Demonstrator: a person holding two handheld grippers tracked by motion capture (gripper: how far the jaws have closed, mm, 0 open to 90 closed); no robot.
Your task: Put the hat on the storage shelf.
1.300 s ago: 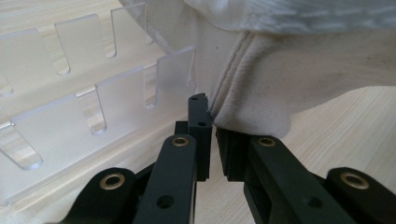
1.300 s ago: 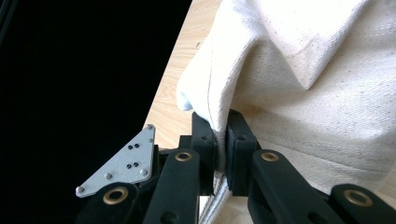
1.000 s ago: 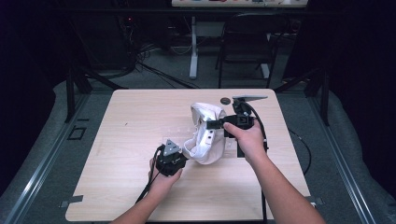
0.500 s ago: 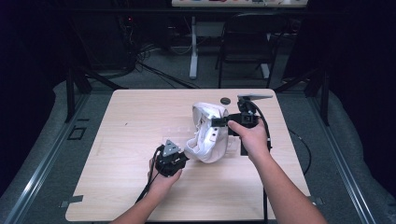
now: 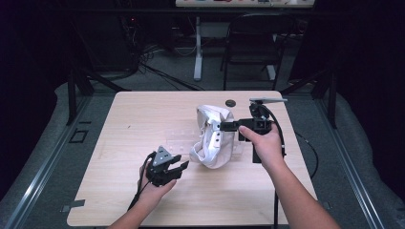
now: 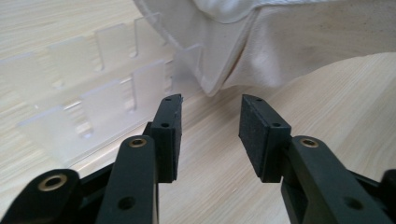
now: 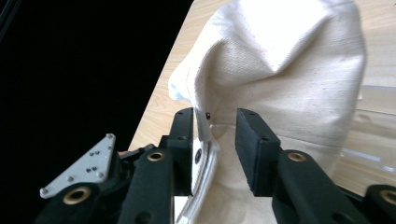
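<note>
Both my grippers have just been opening: the left gripper (image 5: 177, 167) stands half open and empty, drawn back from the cream canvas bag (image 5: 213, 138). The right gripper (image 7: 214, 126) is half open around the bag's edge without pressing it, so I judge the bag is released

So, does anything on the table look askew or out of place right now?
Yes: the white cloth bag is slumped in a crumpled heap, partly lying over the clear plastic divider, its rim folded unevenly. Both tools, left and right, have just been opening; the bag's edge sits between the right one's jaws. Nothing looks spilled.

Crumpled white cloth bag (image 5: 213, 138), mid-table
</note>
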